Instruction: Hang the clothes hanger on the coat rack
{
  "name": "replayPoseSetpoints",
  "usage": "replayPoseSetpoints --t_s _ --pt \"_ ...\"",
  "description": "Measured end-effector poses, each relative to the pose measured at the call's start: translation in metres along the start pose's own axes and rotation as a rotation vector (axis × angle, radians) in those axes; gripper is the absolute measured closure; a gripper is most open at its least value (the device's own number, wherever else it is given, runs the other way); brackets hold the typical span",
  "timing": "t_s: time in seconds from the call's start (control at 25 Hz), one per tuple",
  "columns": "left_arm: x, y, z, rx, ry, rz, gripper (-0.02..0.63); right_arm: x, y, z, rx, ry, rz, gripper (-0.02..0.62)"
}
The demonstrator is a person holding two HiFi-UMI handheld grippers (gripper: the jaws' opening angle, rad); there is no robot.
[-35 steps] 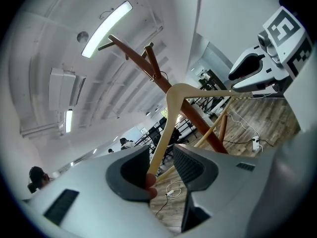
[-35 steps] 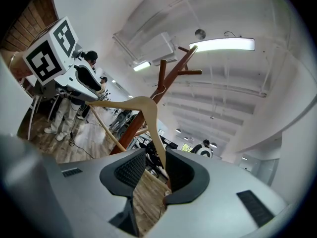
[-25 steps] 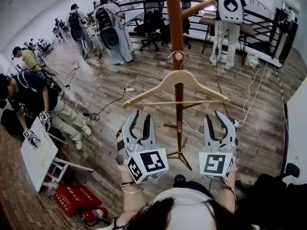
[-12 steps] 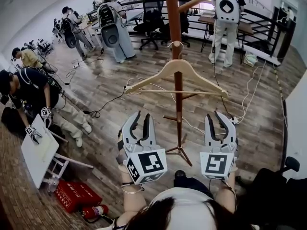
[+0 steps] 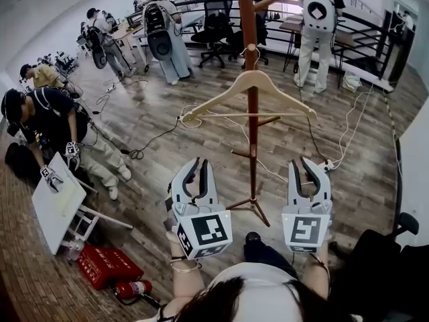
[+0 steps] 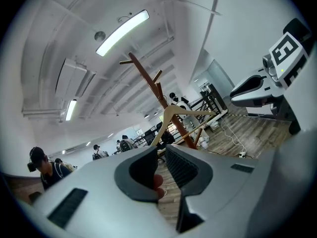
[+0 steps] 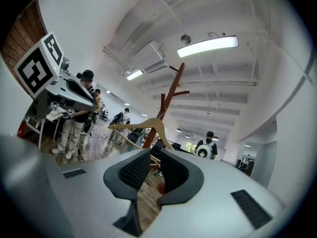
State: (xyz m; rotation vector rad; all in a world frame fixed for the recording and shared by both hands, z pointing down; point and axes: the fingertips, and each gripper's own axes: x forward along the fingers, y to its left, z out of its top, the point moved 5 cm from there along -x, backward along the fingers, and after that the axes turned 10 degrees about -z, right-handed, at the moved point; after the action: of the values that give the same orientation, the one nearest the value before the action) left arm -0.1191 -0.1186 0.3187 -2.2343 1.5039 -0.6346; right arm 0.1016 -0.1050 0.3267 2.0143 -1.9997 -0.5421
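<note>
A wooden clothes hanger (image 5: 224, 96) hangs by its hook on the brown coat rack (image 5: 249, 19), level and free of both grippers. My left gripper (image 5: 198, 166) and right gripper (image 5: 303, 165) stand side by side below it, well short of it, pointing at the rack. Both sets of jaws have just been closing; a narrow gap is left and nothing is between them. In the left gripper view the hanger (image 6: 171, 114) and rack (image 6: 148, 78) show beyond the left gripper (image 6: 161, 150). In the right gripper view the hanger (image 7: 148, 125) shows beyond the right gripper (image 7: 154, 155).
The rack's tripod feet (image 5: 255, 210) rest on the wood floor with cables (image 5: 154, 139) around them. A white board (image 5: 57, 206), red box (image 5: 107, 270) and fire extinguisher (image 5: 131, 289) lie at lower left. Several people stand or crouch around; office chairs (image 5: 214, 25) and a railing are behind.
Both grippers have drawn back from the hanger toward me, and their jaws have narrowed. The hanger stays on the rack.
</note>
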Motion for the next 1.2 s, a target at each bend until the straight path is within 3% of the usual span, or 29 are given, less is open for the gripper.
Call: replayPoseSetpoints --t_s 0.48,1.2 --pt "-0.053 -0.014 0.005 -0.073 -0.047 -0.021 0.578 -0.049 0.0 0.013 0.089 -0.03 0.01 0.532" --pt "-0.107 -0.045 0.005 -0.164 -0.068 -0.046 0.588 -0.105 0.0 0.012 0.137 -0.035 0.056 0.541"
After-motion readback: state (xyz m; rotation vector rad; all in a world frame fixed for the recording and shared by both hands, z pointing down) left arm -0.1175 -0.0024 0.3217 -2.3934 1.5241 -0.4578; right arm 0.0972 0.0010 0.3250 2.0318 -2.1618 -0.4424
